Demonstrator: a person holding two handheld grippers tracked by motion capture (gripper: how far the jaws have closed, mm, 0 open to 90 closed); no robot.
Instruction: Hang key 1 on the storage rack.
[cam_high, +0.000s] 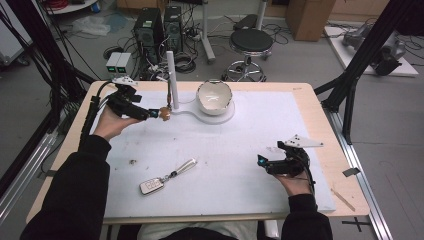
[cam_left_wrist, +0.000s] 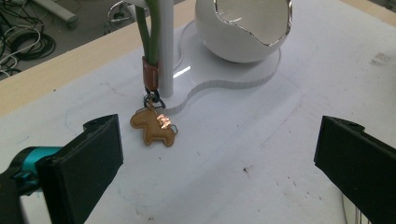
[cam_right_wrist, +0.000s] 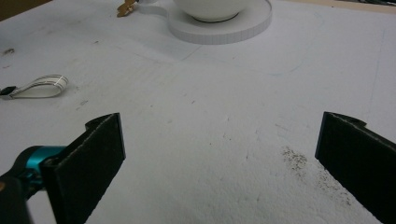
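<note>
Item: left gripper (cam_high: 152, 113), upper left of the high view. I am holding it with jaws spread wide and nothing between them, pointing at the stand.

Item: horse charm (cam_left_wrist: 152, 127), tan leather, left of centre in the left gripper view. It is hanging on a green strap (cam_left_wrist: 150, 32) from the white post (cam_left_wrist: 164, 46), its feet at or just above the white mat (cam_left_wrist: 233, 154); I cannot tell whether it is touching. In the high view it is sitting just off the gripper's tips, at (cam_high: 164, 113).

Item: egg-shaped bowl (cam_left_wrist: 243, 32), white, on the same stand base, top centre-right of that view.

Item: right gripper (cam_high: 262, 162), lower right of the high view. I am resting it low over the mat, jaws apart and empty.

Item: car key (cam_high: 151, 186) with a pale strap (cam_high: 186, 166), lower centre of the high view, lying flat, well apart from both grippers.

Handling note, by my judgement: the charm is sitting left of the midline between the jaws, so I am planning to shift the left gripper toward it before closing. I am aiming to pinch the flat body, not the ring, and to lift the strap's loop up the post rather than pull sideways, which could tip the stand.
</note>
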